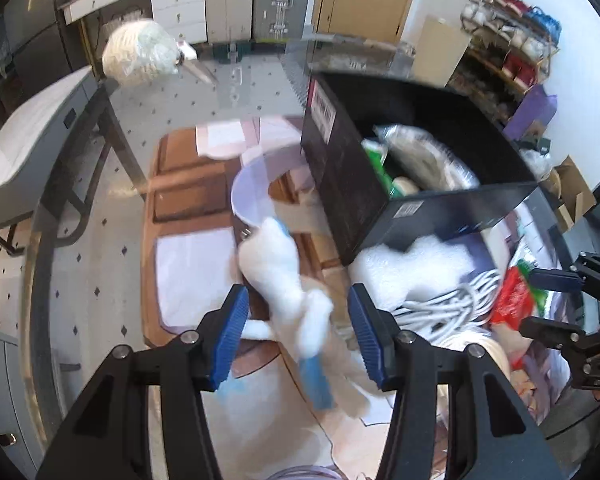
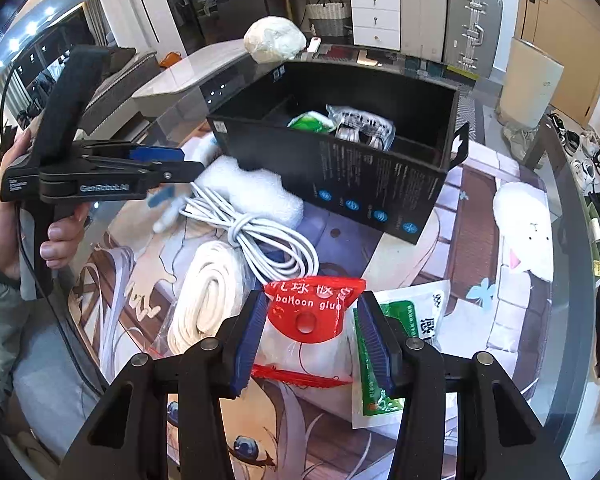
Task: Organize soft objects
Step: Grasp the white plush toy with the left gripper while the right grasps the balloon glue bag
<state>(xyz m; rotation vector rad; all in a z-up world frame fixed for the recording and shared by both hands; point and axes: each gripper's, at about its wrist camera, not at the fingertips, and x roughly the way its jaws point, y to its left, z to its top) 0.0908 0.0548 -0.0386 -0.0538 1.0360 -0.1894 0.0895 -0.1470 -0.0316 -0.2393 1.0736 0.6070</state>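
Left gripper (image 1: 298, 336) fingers straddle the white plush toy (image 1: 288, 280), not clamping. Right gripper (image 2: 310, 336) fingers bracket the red balloon-glue packet (image 2: 312, 312); contact cannot be determined.

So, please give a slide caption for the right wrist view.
Right claw open astride the red balloon glue packet, black box beyond.

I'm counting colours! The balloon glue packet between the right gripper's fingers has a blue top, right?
Not blue. The balloon glue packet between the right gripper fingers has a red top; the right wrist view shows it. The blue you see is the finger pads.
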